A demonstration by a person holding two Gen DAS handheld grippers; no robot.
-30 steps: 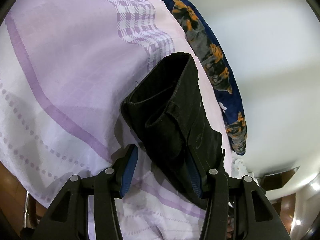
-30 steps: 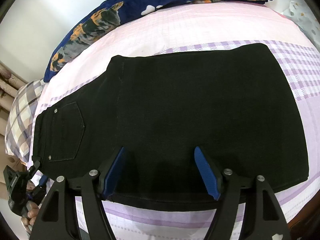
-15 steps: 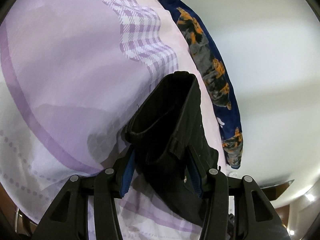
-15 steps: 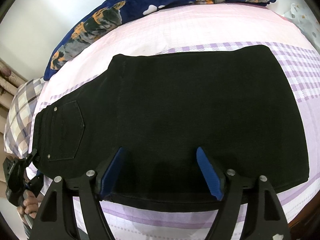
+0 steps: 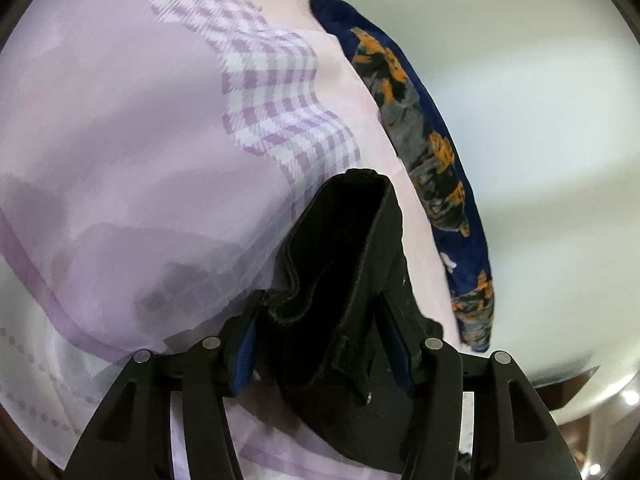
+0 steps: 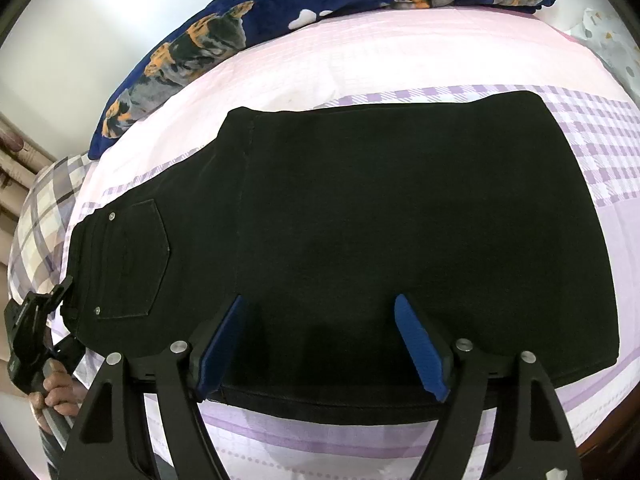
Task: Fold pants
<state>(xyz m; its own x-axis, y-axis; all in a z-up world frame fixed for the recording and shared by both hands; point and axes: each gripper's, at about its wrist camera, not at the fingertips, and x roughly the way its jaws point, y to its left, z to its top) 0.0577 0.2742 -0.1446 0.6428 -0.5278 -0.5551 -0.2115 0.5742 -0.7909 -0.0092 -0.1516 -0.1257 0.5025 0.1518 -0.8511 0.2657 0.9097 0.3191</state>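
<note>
The black pants (image 6: 380,200) lie folded flat across the purple and pink bed sheet (image 6: 400,52), back pocket (image 6: 136,256) at the left end. My right gripper (image 6: 320,344) hovers open over their near edge with nothing pinched. In the left wrist view the waistband end of the pants (image 5: 344,240) sticks up between the blue pads of my left gripper (image 5: 320,344). Its jaws are opening, and the cloth sits loosely between them. The right wrist view also shows the left gripper (image 6: 36,320) at the waist end, held by a hand (image 6: 56,392).
A dark blue blanket (image 6: 224,28) with orange and grey cats runs along the far side of the bed by the white wall. A checked pillow (image 6: 36,208) lies at the far left. The sheet (image 5: 140,120) spreads out left of the waistband.
My left gripper has moved forward so the waistband now stands between its fingers, which have spread slightly. The right gripper's fingers have widened a little; the pants lie unchanged.
</note>
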